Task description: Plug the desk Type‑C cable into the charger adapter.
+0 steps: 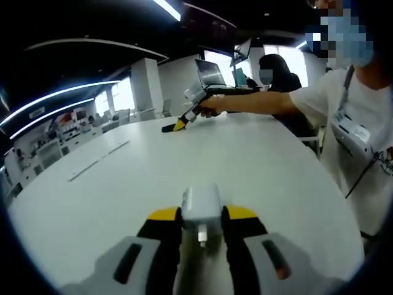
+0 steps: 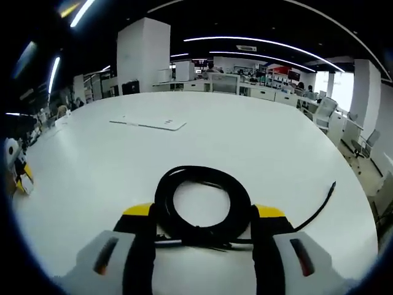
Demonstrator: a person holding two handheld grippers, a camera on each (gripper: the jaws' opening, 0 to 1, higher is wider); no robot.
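A white charger adapter sits between the yellow-tipped jaws of my left gripper, which is shut on it just above the white table. Its port end faces the camera. A coiled black Type-C cable lies on the table between the wide-apart jaws of my right gripper, which stands open around it. The cable's loose end trails off to the right. Far across the table, the right gripper is held by a person's hand. The left gripper with the adapter appears at the far left edge.
A person in a white shirt stands at the table's right edge, arm stretched over it. A flat white panel lies further along the table. An open laptop and another person sit at the far end.
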